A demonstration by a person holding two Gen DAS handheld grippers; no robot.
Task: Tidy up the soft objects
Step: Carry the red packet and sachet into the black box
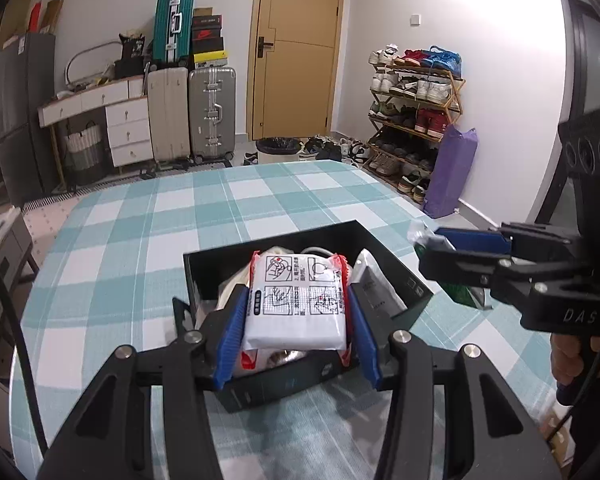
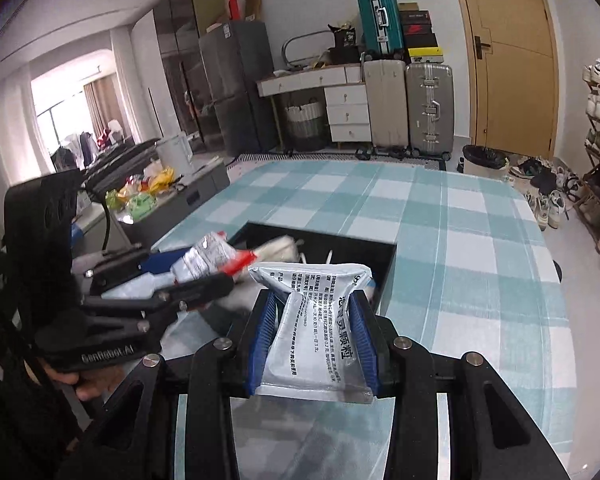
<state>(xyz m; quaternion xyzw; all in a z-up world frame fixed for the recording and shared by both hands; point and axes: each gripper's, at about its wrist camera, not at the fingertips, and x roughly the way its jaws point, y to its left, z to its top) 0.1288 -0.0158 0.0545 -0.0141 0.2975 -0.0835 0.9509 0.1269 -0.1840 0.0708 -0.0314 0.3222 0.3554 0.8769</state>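
Note:
My left gripper [image 1: 296,300] is shut on a white soft pack with red ends [image 1: 298,300] and holds it over the black box [image 1: 260,388] on the checked table. Other packets [image 1: 374,280] lie in the box. My right gripper [image 2: 314,312] is shut on a silver sachet with black print [image 2: 320,336], just short of the black box [image 2: 386,276]. The left gripper with its pack [image 2: 208,258] shows at the left of the right wrist view. The right gripper [image 1: 432,248] shows at the right of the left wrist view, level with the box's right side.
The table has a teal and white checked cloth [image 1: 160,232]. Beyond it stand suitcases [image 1: 212,116], a white drawer desk [image 1: 128,128], a bin [image 1: 278,150], a shoe rack [image 1: 412,120] and a purple bag [image 1: 452,172]. A side unit with bright packets [image 2: 148,196] stands left of the table.

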